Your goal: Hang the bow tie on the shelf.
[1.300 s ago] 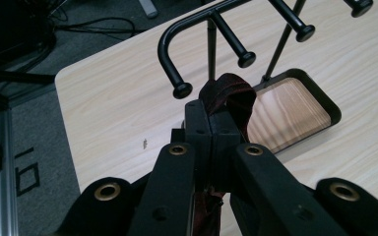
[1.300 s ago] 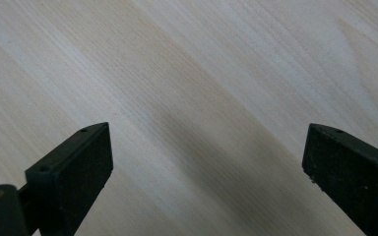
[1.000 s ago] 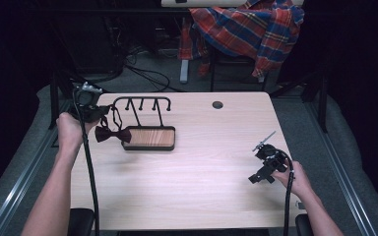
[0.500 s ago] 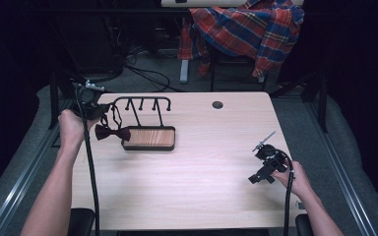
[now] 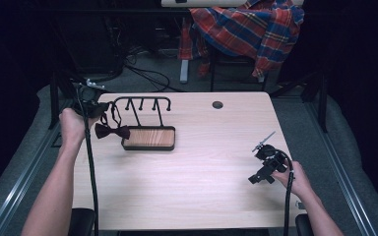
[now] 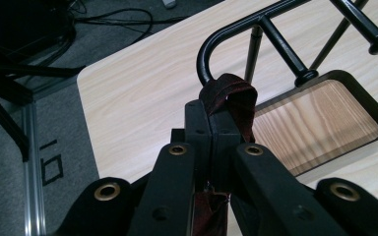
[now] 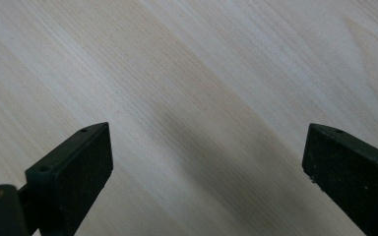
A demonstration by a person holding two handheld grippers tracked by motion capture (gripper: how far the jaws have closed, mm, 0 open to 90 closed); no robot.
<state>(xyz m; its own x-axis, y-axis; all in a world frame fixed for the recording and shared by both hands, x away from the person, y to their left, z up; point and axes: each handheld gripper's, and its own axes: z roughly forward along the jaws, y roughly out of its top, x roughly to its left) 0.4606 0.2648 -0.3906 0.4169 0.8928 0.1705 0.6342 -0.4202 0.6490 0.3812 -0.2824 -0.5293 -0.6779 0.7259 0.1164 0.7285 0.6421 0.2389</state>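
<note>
The left gripper (image 5: 100, 109) has lifted a little and moved back, toward the black end of the rack (image 5: 145, 125). The dark red bow tie (image 5: 112, 131) it pinches by the strap has come up with it and now hangs a bit higher, just beside the wooden tray's corner.

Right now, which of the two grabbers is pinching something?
The left gripper, beside the black rack: its jaws are shut on the dark red bow tie's strap. The right gripper hangs open over bare table.
</note>
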